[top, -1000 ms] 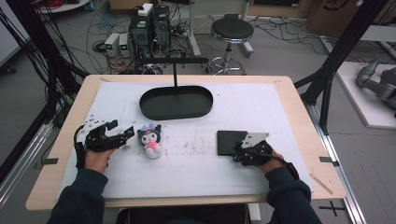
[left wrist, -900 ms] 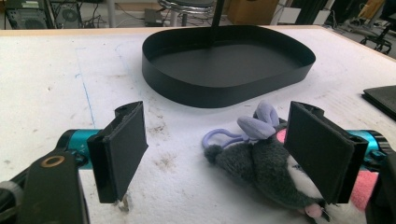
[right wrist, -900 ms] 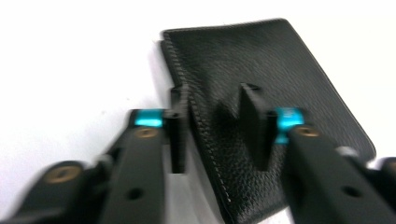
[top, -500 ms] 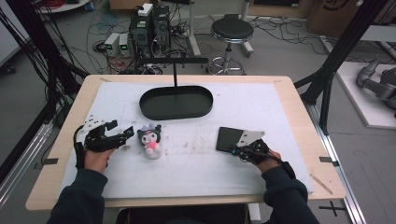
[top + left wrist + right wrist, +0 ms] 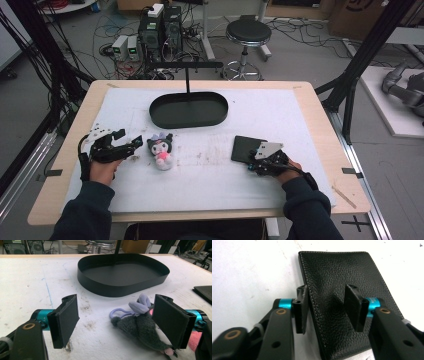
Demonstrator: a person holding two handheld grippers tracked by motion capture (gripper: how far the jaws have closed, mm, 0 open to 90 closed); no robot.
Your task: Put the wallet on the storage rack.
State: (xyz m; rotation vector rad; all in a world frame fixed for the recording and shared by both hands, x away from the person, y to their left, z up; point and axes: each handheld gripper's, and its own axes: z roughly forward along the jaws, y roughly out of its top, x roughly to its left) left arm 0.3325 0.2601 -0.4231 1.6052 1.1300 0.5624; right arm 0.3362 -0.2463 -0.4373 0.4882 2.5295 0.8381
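Right gripper point(image 5: 327, 307) nearer grained leather wallet point(image 5: 347, 277)

Open worktop point(image 5: 280, 120) lies ahead of the right claw point(image 5: 327, 307) past the black wallet point(image 5: 344, 290); a plush toy point(image 5: 142, 327) and black tray point(image 5: 120, 275) crowd the left claw point(image 5: 120, 322).

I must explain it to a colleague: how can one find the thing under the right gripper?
On the white table cover, look right of the black oval tray. There a flat rectangular wallet lies, black grained leather with pale stitching, unlike the furry plush toy.
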